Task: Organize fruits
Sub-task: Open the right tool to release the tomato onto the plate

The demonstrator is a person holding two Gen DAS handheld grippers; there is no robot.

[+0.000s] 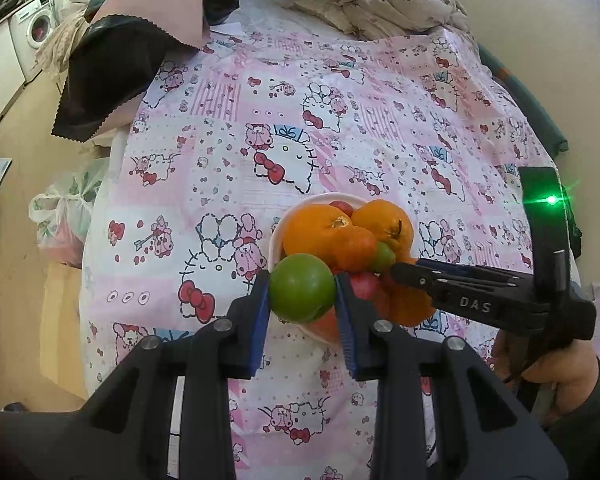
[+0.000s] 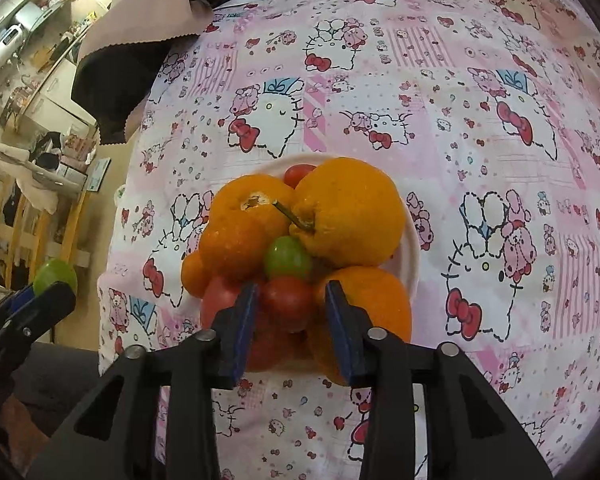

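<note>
The fruits (image 2: 300, 256) lie heaped in a white bowl (image 2: 414, 248) on the bed, on a pink cartoon-print sheet (image 2: 460, 120).

In your left wrist view, nearest to you, your left tongs (image 1: 302, 292) are pinching a green round fruit (image 1: 302, 287) between the blue pads (image 1: 260, 312). It sits at the 7 o'clock edge of the bowl; if it touches the pile below, I cannot tell. Behind it are two big oranges (image 1: 316, 226), a smaller orange fruit (image 1: 354, 250), a small green fruit (image 1: 382, 257) and some red ones. From 3 o'clock your right tongs (image 1: 396, 270) reach to the pile, held by your hand (image 1: 556, 364) at 4 o'clock.

In your right wrist view, the right tongs are spread a little, with a small red fruit (image 2: 288, 300) between the two blue pads (image 2: 244, 324). The left pad is at the fruit's edge, the right pad stands apart from it. Just beyond it is the small green fruit, then the two big oranges, one with a stem (image 2: 296, 218). Another orange (image 2: 376, 304) lies at 4 o'clock of the bowl. At 9 o'clock of this view you see the left tongs with the green round fruit.

Far away, at 11 o'clock, dark and pink cloths (image 1: 132, 52) hang over the bed corner.
</note>
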